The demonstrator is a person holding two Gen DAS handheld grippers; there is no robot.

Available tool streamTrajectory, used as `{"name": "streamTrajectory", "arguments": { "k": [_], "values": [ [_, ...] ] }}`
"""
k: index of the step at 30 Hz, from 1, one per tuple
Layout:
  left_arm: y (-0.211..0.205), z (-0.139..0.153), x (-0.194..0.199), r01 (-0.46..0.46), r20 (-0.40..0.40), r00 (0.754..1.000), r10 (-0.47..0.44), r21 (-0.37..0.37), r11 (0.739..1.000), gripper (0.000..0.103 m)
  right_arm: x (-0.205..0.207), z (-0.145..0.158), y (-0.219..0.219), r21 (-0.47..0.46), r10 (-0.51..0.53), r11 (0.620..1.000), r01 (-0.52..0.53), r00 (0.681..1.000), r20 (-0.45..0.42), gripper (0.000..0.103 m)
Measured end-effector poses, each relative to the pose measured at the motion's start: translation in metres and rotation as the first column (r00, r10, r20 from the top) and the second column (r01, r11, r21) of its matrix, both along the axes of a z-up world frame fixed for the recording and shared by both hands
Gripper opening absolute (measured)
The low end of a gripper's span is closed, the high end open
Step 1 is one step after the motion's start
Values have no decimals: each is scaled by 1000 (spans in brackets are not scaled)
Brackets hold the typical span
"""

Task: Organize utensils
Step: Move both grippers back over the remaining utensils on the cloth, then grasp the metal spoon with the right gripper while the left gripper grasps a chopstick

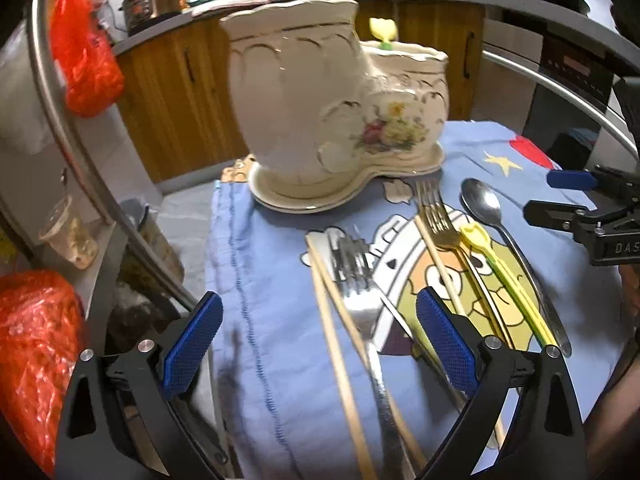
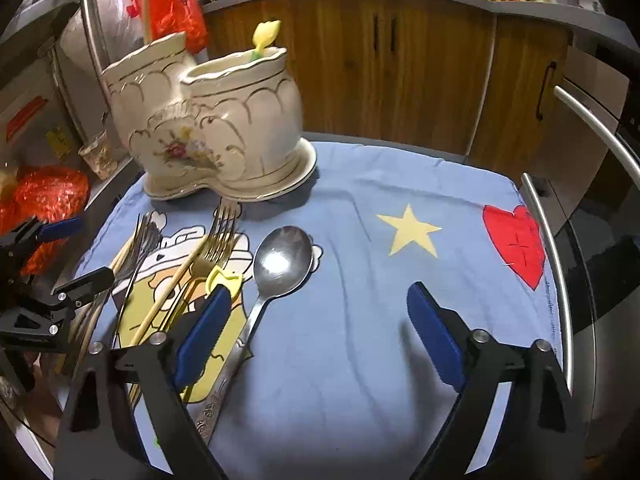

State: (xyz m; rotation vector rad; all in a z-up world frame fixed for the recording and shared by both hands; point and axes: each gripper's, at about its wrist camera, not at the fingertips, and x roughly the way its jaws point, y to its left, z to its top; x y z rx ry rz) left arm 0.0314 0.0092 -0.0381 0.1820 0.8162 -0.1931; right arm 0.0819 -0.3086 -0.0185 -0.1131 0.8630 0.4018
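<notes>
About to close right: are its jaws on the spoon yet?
Apart. The right wrist view shows the spoon lying on the cloth between open jaws, neither pad touching it.

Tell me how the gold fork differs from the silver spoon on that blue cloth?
The gold fork is gold-coloured with tines; the silver spoon is silver with a round bowl. A wooden chopstick crosses the fork, while the spoon lies alone. Both lie flat, heads toward the ceramic holder.

Both the left gripper (image 1: pixel 320 344) and the right gripper (image 2: pixel 318 330) have black angular frames, silver round screws at the joints, and blue ribbed pads (image 1: pixel 444 344).
</notes>
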Motion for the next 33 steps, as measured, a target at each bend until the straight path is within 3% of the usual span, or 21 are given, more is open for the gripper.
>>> {"name": "streamTrajectory", "arguments": {
  "k": [16, 21, 22, 25, 29, 33],
  "values": [
    [0, 4, 1, 10, -3, 1000, -10, -21, 1000, 94, -6, -18, 32, -36, 81, 996, -84, 992, -92, 31],
    [-1, 0, 2, 29, -18, 999, -29, -24, 999, 83, -6, -22, 42, -74, 69, 995, -74, 995, -66, 27],
    [-2, -1, 3, 33, -24, 999, -33, -27, 999, 82, -6, -22, 45, -77, 76, 994, -80, 995, -61, 20],
    [-4, -2, 3, 44, -32, 998, -45, -35, 998, 79, -7, -23, 48, -76, 76, 994, -81, 995, -61, 12],
    [-6, -2, 4, 58, -39, 997, -60, -47, 997, 71, -2, -21, 37, -22, 53, 998, -56, 995, -88, 6],
    [-9, -2, 7, 62, -44, 997, -65, -69, 996, 59, 1, -16, 25, 12, 28, 1000, -27, 996, -85, 6]
  ]
}}
